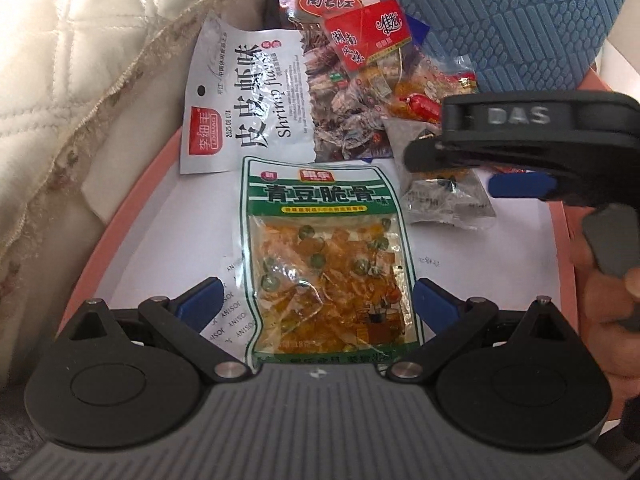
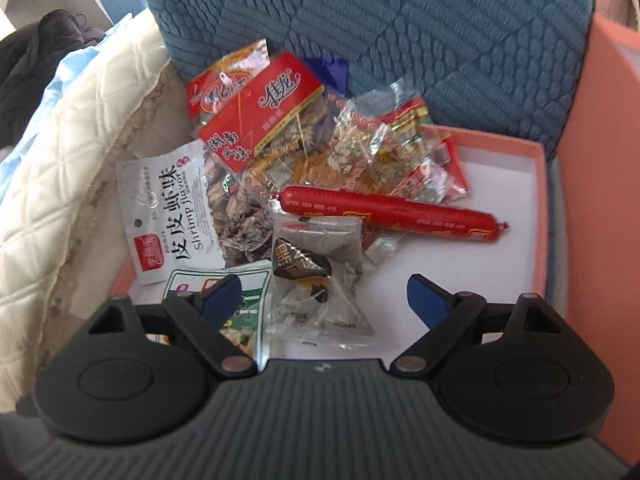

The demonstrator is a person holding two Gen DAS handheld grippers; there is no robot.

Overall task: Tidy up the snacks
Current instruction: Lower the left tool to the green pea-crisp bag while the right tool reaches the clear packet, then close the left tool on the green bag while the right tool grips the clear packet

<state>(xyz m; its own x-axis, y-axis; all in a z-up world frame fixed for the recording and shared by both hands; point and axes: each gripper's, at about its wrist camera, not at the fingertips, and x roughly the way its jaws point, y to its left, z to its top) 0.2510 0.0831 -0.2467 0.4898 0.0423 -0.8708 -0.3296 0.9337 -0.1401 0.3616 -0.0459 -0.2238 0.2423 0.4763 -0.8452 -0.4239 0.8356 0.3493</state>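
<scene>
A green snack packet (image 1: 324, 256) lies flat in a pink box lid (image 1: 132, 216) lined with white paper. My left gripper (image 1: 318, 306) is open, its blue fingertips on either side of the packet's lower half. A white shrimp-flavour packet (image 1: 240, 100) and red packets (image 1: 360, 32) lie beyond. My right gripper (image 2: 324, 300) is open over a clear triangular packet holding a dark wrapped sweet (image 2: 304, 268). A red sausage stick (image 2: 384, 212) lies behind it. The right gripper also shows in the left wrist view (image 1: 520, 140).
A blue textured cushion (image 2: 400, 32) stands behind the lid. A cream quilted blanket (image 1: 80, 60) lies on the left. The pink box wall (image 2: 600, 160) rises on the right. The lid's right part (image 2: 492, 184) shows bare white paper.
</scene>
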